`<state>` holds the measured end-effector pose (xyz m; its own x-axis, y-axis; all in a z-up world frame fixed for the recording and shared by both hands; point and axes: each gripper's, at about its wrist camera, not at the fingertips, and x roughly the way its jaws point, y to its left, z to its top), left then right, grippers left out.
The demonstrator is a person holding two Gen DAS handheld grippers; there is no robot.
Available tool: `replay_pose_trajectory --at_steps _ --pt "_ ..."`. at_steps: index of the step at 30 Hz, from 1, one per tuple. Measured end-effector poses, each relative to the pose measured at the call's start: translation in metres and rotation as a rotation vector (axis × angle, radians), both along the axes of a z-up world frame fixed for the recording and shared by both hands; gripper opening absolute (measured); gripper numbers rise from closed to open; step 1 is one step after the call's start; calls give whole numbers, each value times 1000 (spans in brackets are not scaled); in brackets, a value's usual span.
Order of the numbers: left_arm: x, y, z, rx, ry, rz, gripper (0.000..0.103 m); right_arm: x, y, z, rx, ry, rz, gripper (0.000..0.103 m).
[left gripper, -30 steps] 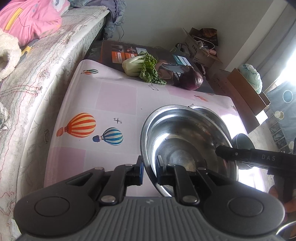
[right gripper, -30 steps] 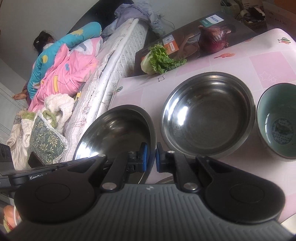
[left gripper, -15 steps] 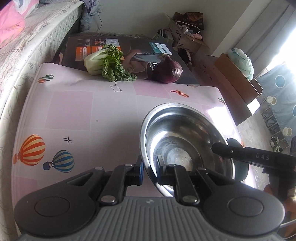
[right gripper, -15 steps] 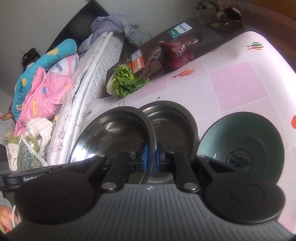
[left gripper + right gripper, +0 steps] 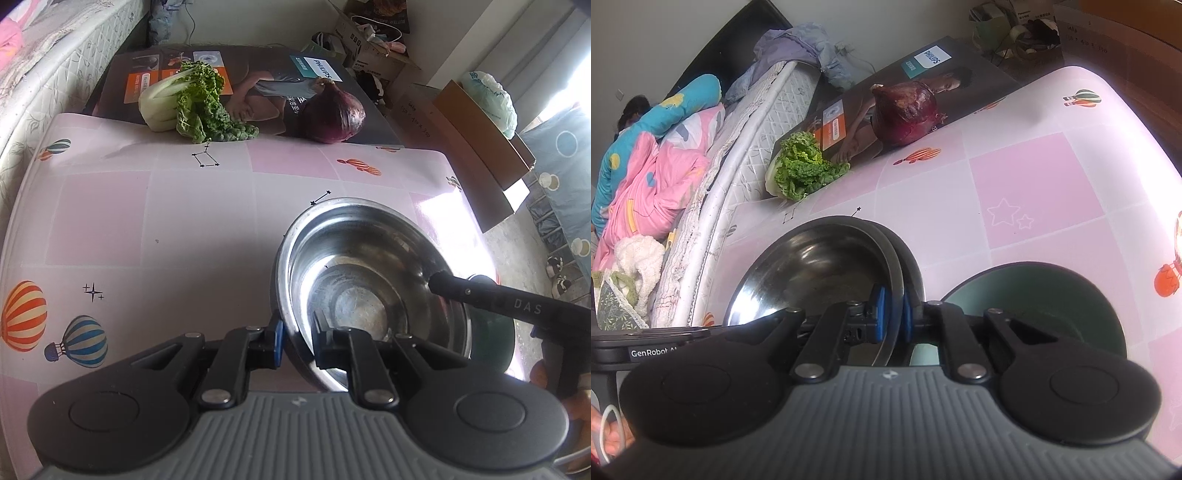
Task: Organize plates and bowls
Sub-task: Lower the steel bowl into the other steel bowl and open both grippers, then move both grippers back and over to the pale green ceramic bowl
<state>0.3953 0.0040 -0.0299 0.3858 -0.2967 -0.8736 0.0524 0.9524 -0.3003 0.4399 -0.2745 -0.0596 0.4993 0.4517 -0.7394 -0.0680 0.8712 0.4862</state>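
Note:
Both grippers hold one steel bowl (image 5: 369, 273) by opposite rims. My left gripper (image 5: 297, 339) is shut on its near rim; my right gripper (image 5: 891, 314) is shut on its right rim. In the right wrist view this bowl (image 5: 812, 273) sits over a second steel bowl (image 5: 911, 269), whose rim shows just behind it. A green ceramic bowl (image 5: 1034, 295) stands on the table right of them; it also shows in the left wrist view (image 5: 495, 339) behind the right gripper's arm.
The table has a pink balloon-print cloth (image 5: 147, 221). A leafy green (image 5: 188, 103) and a red onion (image 5: 334, 118) lie on a Philips box (image 5: 258, 81) at the far edge. A mattress (image 5: 746, 147) borders the left; cardboard boxes (image 5: 480, 147) stand right.
Both grippers have carried the steel bowl to the right, over the second steel bowl. It now almost covers that bowl, next to the green one.

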Motion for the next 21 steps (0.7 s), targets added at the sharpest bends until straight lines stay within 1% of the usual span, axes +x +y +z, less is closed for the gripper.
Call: replay_pose_trajectory --at_steps 2,5,7,9,12,13,14,15,16,17,21 --pt "1 0 0 9 3 5 27 0 0 0 3 -1 0 11" --pt "0 2 -1 5 0 8 28 0 1 2 -7 -17 -2 12" --pt "-1 3 0 1 -3 12 31 -1 0 4 -5 -19 -5 14" --pt "-3 3 3 5 -10 16 37 -1 -1 4 4 -16 -5 17" --pt "-7 5 9 15 -24 22 45 -3 -2 6 23 -12 1 26" --pt "-9 6 12 16 -25 23 46 -6 -2 7 25 -16 -1 32" --pt "-10 7 14 16 -26 26 49 -7 -3 8 27 -20 -2 34" --pt "-12 8 16 14 -30 30 51 -8 -3 9 32 -23 -3 36" --pt "-14 9 18 15 -34 32 52 -8 -4 10 43 -24 -3 40" --pt "-16 10 21 17 -39 34 52 -9 -5 11 50 -25 -4 42" --pt "-25 15 30 28 -54 41 55 -11 -4 15 45 -29 -11 45"
